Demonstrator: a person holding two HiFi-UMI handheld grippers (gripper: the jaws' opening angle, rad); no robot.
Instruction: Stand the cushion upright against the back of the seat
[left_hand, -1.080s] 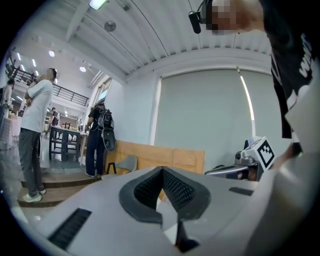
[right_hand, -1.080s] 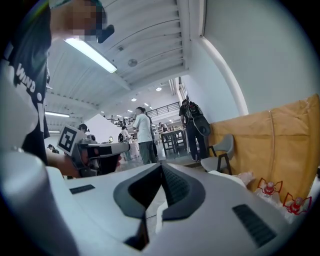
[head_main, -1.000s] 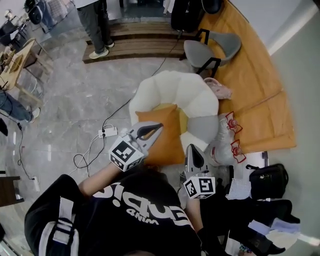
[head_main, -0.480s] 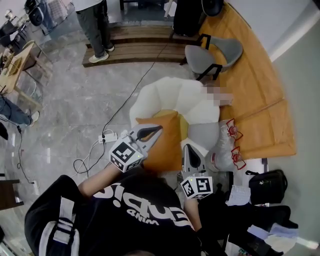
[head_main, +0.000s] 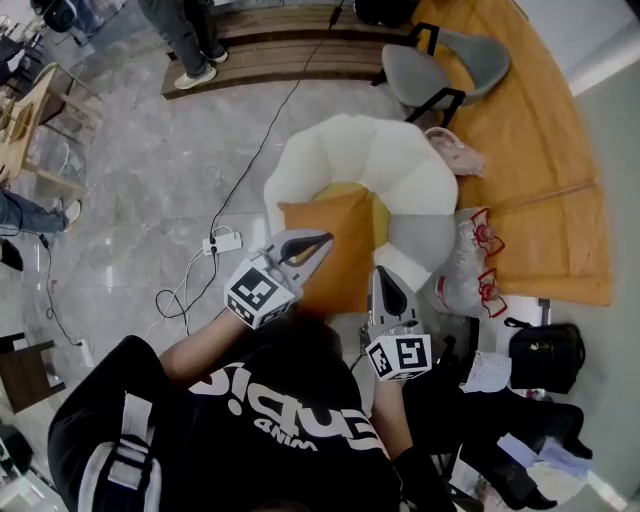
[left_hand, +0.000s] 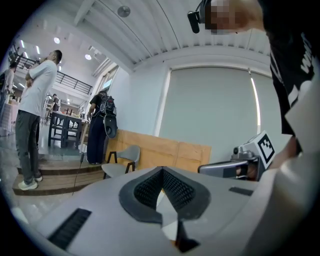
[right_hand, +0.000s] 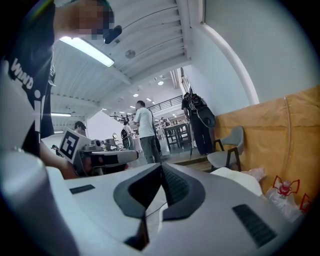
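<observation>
An orange cushion (head_main: 335, 240) lies flat on the seat of a white petal-backed armchair (head_main: 375, 165) in the head view, its near edge hanging toward me. My left gripper (head_main: 325, 240) is shut and empty, its tips over the cushion's near left part. My right gripper (head_main: 381, 275) is shut and empty too, at the cushion's near right corner beside a grey cushion (head_main: 420, 238). In the left gripper view the jaws (left_hand: 162, 172) meet, with the right gripper (left_hand: 240, 167) showing beyond. In the right gripper view the jaws (right_hand: 161, 167) are closed, and the chair's white back (right_hand: 240, 177) peeks out at the right.
A white power strip (head_main: 222, 242) and cables lie on the marble floor left of the chair. A grey chair (head_main: 440, 65) stands behind on a wooden platform (head_main: 540, 200). Tied plastic bags (head_main: 470, 265) and a black bag (head_main: 545, 350) sit at the right. A person (head_main: 185, 35) stands far back.
Both grippers have moved forward toward the armchair, the left one also lower, and the chair now sits closer in the head view. The jaws stayed shut. The cushion has not moved.
</observation>
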